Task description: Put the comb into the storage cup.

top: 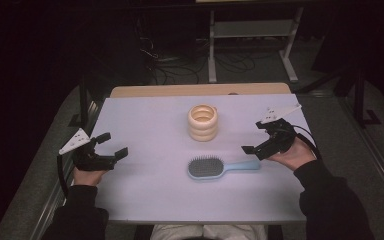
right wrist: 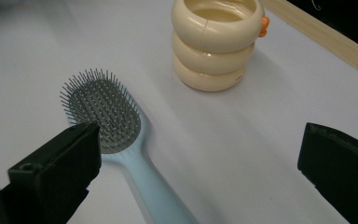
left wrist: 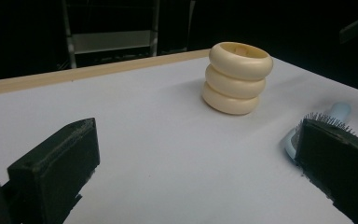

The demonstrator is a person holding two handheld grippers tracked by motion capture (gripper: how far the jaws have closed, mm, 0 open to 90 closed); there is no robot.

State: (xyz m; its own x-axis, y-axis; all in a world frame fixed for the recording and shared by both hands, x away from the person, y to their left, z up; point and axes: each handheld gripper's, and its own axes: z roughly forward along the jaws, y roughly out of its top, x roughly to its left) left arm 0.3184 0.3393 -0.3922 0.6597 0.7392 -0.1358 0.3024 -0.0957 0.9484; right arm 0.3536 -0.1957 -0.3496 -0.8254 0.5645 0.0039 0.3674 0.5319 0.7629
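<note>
- Pale blue plastic hairbrush with a grey oval bristle pad [top: 223, 167], flat on the white tabletop [top: 150, 200], bristles up, a little toward the near edge from the middle, handle pointing toward the right edge.
- Seen closer in the right gripper view [right wrist: 116, 135]: bristle pad just past the tip of one black jaw, handle running down between the two jaws, neither touching it.
- Right gripper [top: 261, 135] in the person's right hand [top: 292, 154], near the right edge: jaws wide apart and empty, the nearer jaw tip just beside the end of the brush handle, not on it.
- Cream three-ringed plastic cup, shaped like stacked rings [top: 203, 122], upright toward the far edge, beyond the brush head and apart from it; open top and a small orange spot on its far side clear in the right gripper view [right wrist: 216, 44].
- Left gripper [top: 111, 145] in the left hand [top: 87, 176], by the left edge: jaws spread and holding nothing, well apart from the brush.
- In the left gripper view, brush head [left wrist: 319, 122] peeking out behind one jaw, cup [left wrist: 237, 78] farther off.
- Strip of light wood [top: 200, 90] along the far edge.
</note>
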